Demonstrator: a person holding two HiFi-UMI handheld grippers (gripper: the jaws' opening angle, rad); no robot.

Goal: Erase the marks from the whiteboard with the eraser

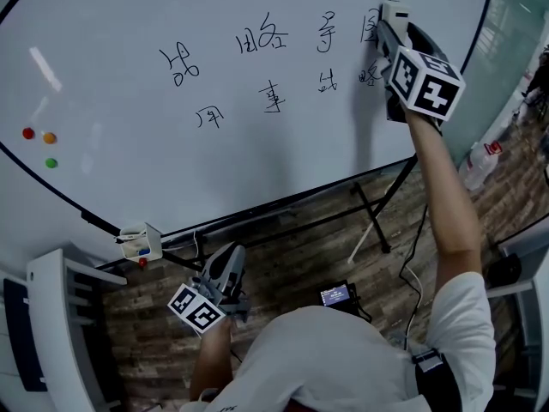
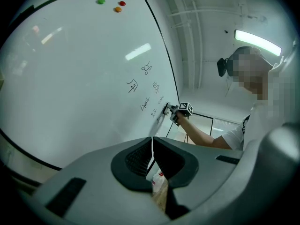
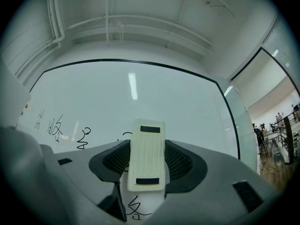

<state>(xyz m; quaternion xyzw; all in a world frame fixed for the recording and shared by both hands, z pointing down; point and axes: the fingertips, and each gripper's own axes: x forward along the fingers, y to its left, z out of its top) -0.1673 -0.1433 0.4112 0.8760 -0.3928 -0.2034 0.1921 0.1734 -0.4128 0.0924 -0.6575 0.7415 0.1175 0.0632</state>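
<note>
The whiteboard (image 1: 257, 161) carries two rows of black handwritten marks (image 1: 262, 34). My right gripper (image 1: 395, 24) is raised at the board's upper right, shut on a white eraser (image 1: 393, 11). The eraser lies against the board beside the rightmost marks. In the right gripper view the eraser (image 3: 147, 156) stands upright between the jaws, with marks (image 3: 56, 125) to its left and one mark (image 3: 133, 205) below. My left gripper (image 1: 225, 269) hangs low below the board; in its own view the jaws meet with nothing between them (image 2: 151, 153).
Red, orange and green magnets (image 1: 39, 136) sit on the board's left side. A small marker holder (image 1: 140, 240) hangs at the lower edge. The stand's legs (image 1: 369, 213) and a small device (image 1: 336, 294) are on the wood floor. A bottle (image 1: 477, 166) stands at right.
</note>
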